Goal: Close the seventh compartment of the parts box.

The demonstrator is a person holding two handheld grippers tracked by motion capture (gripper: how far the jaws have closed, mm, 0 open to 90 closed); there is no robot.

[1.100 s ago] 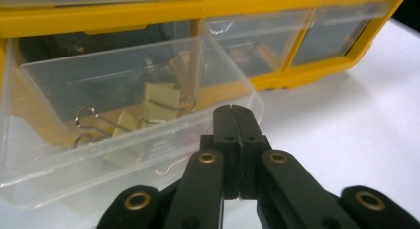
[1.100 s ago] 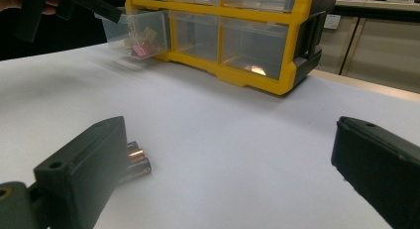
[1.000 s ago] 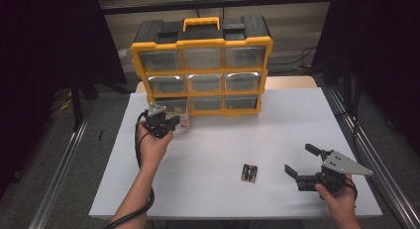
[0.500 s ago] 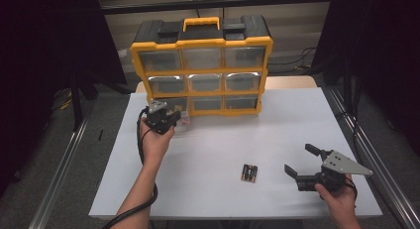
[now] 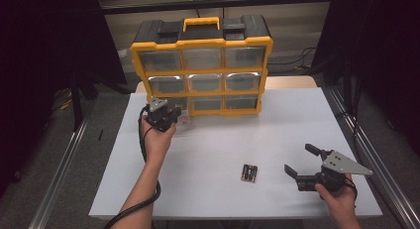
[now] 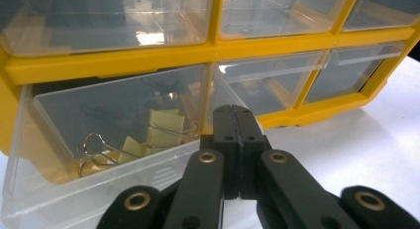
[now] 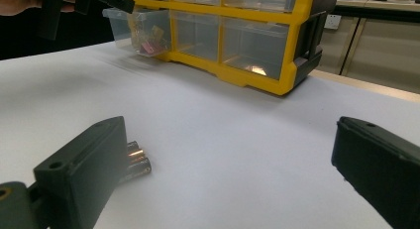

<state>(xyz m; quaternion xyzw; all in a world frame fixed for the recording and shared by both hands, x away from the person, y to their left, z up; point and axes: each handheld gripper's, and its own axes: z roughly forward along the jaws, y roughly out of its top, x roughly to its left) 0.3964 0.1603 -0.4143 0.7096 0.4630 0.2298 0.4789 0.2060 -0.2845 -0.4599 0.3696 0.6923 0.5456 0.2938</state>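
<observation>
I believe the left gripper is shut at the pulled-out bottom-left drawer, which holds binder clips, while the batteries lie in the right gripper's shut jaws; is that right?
Not quite: the right gripper is open, its jaws standing wide apart, as the right gripper view shows, and the batteries lie on the table beside it, not gripped. The rest holds: the left gripper is shut at the pulled-out drawer with binder clips.

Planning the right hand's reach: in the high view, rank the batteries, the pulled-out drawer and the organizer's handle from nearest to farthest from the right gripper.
From the right gripper:
1. Batteries, just to its left on the table.
2. Pulled-out drawer, bottom left of the organizer.
3. Handle, on top at the back.
</observation>
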